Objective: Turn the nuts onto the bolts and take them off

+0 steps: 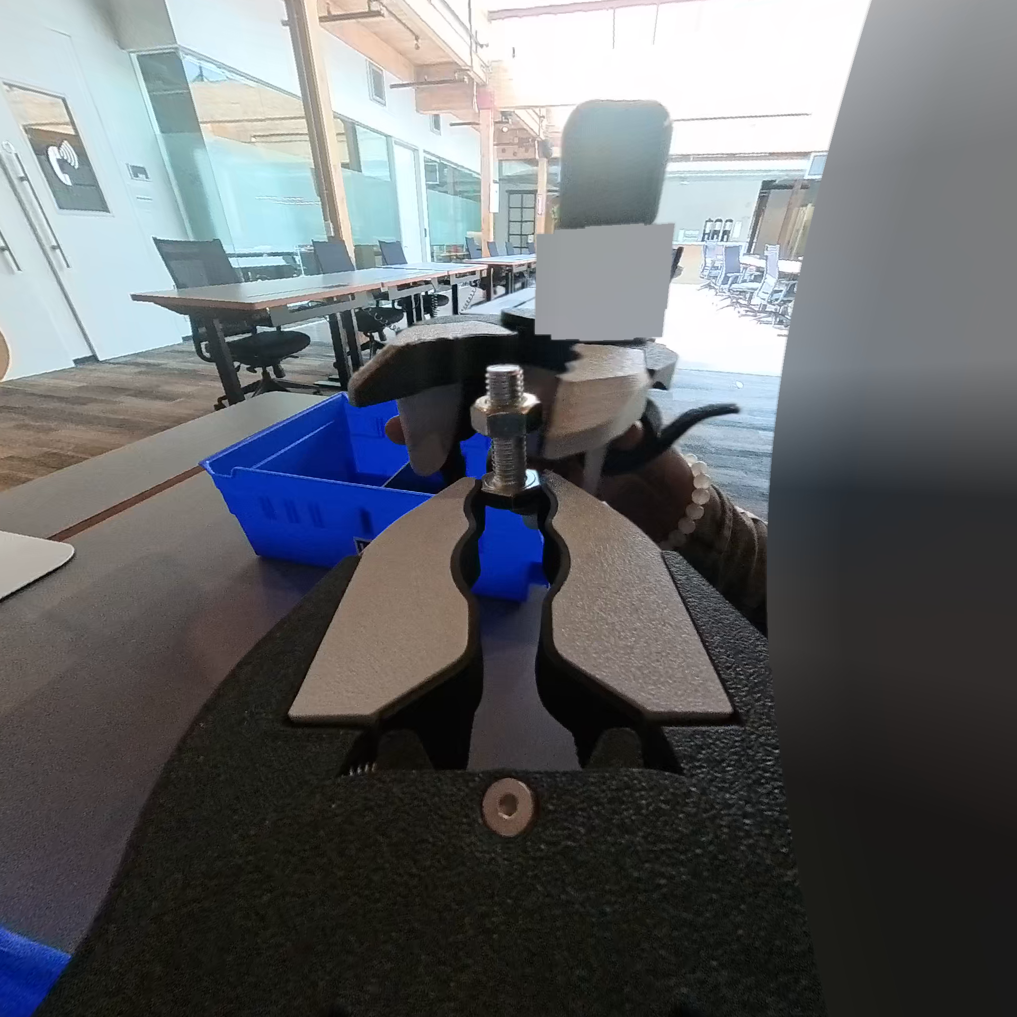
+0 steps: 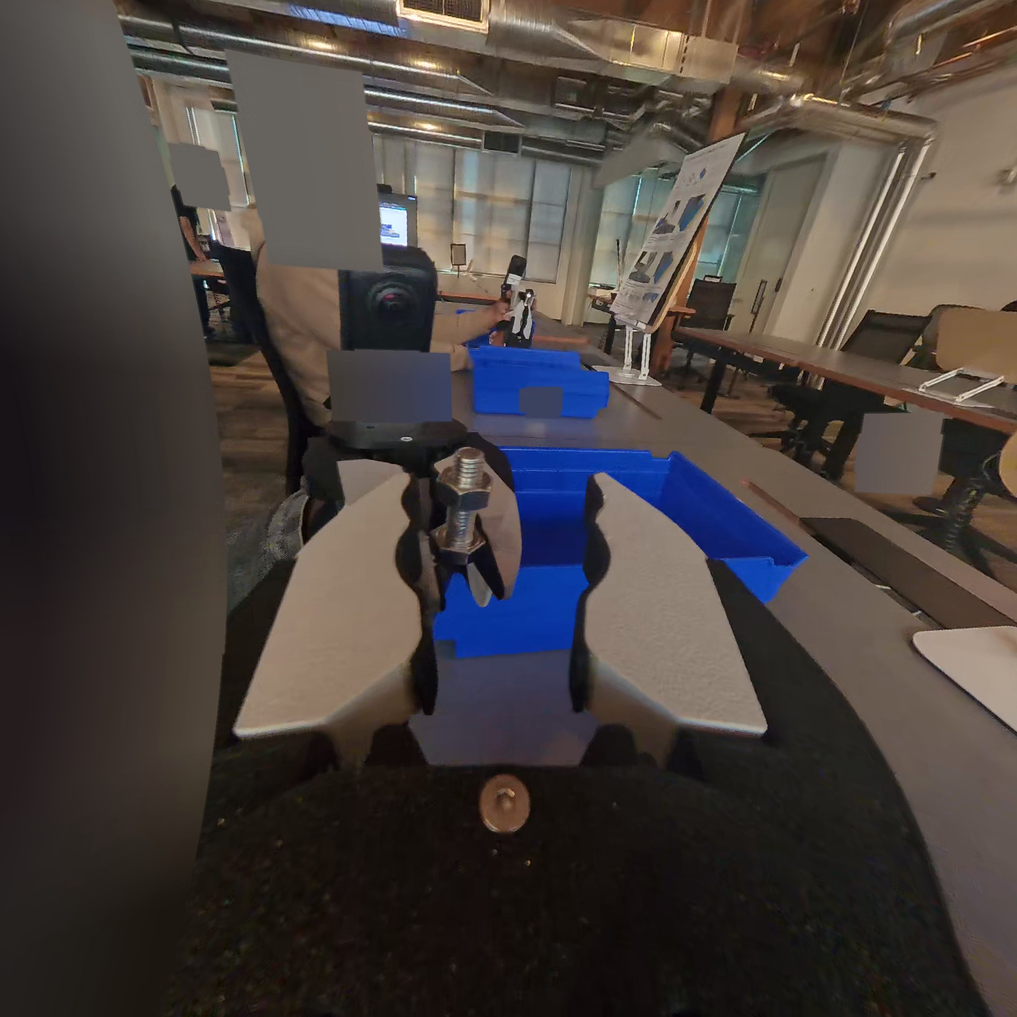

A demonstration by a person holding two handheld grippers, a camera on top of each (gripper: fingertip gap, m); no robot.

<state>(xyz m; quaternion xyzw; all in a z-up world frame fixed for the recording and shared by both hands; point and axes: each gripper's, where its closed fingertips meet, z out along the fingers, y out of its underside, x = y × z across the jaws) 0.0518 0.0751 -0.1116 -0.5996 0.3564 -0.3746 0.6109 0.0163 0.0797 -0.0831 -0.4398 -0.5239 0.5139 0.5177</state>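
Observation:
A steel bolt (image 1: 506, 451) stands upright, thread end up. My left gripper (image 1: 509, 490) is shut on its hex head. A hex nut (image 1: 506, 418) sits on the thread about midway up. My right gripper (image 2: 503, 490) is open, and its fingers straddle the nut (image 2: 465, 492). The nut is close beside that gripper's left finger (image 2: 385, 528); I cannot tell if they touch. In the left wrist view the right gripper (image 1: 498, 446) faces me from behind the bolt. In the right wrist view the left gripper (image 2: 484, 550) grips the bolt head from the far side.
An open blue bin (image 1: 308, 495) (image 2: 715, 517) stands on the dark table (image 1: 137, 633) just behind the bolt. A second blue bin (image 2: 528, 385) lies farther down the table. A light pad corner (image 2: 968, 666) lies at the table's edge. A hand with a bead bracelet (image 1: 693, 495) holds the right gripper. My left and right fingertips are right by each other.

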